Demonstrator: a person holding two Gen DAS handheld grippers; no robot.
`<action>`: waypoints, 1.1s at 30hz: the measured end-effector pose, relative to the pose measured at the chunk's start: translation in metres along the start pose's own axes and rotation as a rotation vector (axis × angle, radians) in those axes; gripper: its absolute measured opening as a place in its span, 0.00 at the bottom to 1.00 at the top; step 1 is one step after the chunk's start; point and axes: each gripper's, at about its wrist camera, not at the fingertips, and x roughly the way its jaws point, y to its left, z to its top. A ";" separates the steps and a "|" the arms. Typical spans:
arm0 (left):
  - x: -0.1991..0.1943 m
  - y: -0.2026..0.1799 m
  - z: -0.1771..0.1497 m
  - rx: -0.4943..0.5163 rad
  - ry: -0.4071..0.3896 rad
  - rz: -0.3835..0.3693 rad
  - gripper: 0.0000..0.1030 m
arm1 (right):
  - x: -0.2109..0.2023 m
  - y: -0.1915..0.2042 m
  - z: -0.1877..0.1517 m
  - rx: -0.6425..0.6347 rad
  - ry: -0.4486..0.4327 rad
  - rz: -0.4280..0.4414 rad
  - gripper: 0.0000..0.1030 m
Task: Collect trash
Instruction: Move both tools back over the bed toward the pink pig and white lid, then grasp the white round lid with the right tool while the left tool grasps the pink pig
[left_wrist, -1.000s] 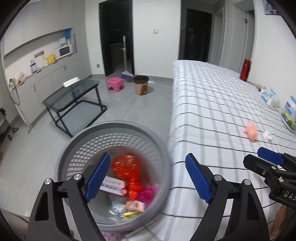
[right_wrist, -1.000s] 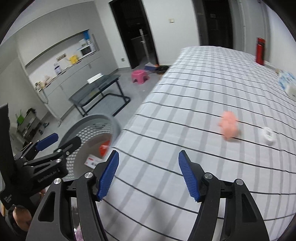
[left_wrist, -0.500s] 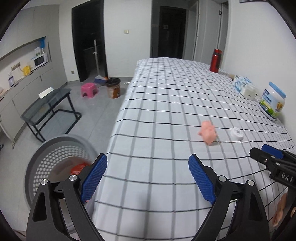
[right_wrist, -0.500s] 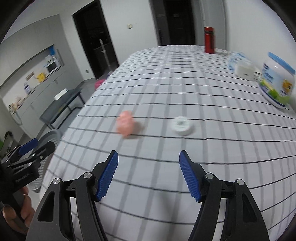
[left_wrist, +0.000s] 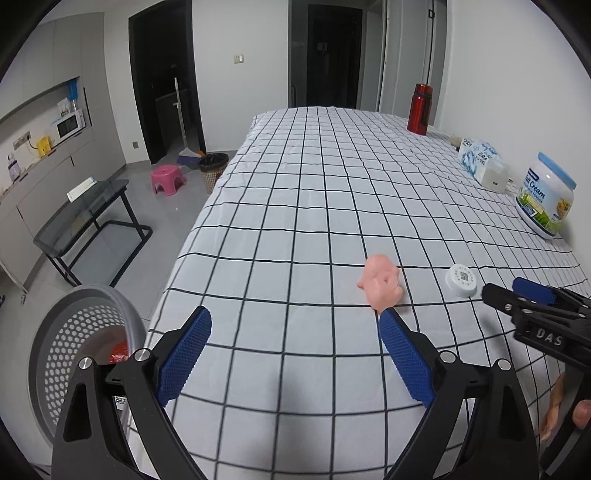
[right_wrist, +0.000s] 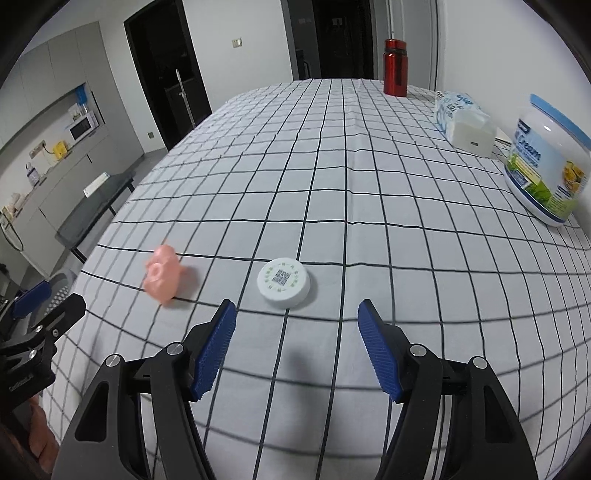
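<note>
A pink crumpled lump (left_wrist: 380, 281) lies on the checked table, just beyond the right fingertip of my open, empty left gripper (left_wrist: 295, 354). It also shows in the right wrist view (right_wrist: 164, 275). A white round cap with a QR code (right_wrist: 283, 287) lies right of it, a little ahead of my open, empty right gripper (right_wrist: 295, 347); the cap also shows in the left wrist view (left_wrist: 461, 280). The grey perforated trash basket (left_wrist: 55, 332) stands on the floor left of the table's edge, with red trash inside.
A cream tub (right_wrist: 550, 166), a tissue pack (right_wrist: 461, 118) and a red bottle (right_wrist: 395, 68) stand along the table's right and far side. On the floor are a glass side table (left_wrist: 85, 218), a pink stool (left_wrist: 168, 179) and a small brown bin (left_wrist: 212, 170).
Both grippers have swung right, from over the basket to over the table. The pink lump and white cap are now much nearer. Both stay open.
</note>
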 end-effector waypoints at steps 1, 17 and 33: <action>0.002 -0.002 0.001 0.000 0.003 0.002 0.88 | 0.004 0.001 0.002 -0.004 0.006 0.000 0.64; 0.018 -0.005 -0.003 0.003 0.041 0.004 0.88 | 0.048 0.006 0.019 -0.035 0.068 -0.022 0.64; 0.029 -0.011 0.000 0.001 0.066 -0.010 0.88 | 0.044 0.017 0.014 -0.077 0.042 -0.026 0.38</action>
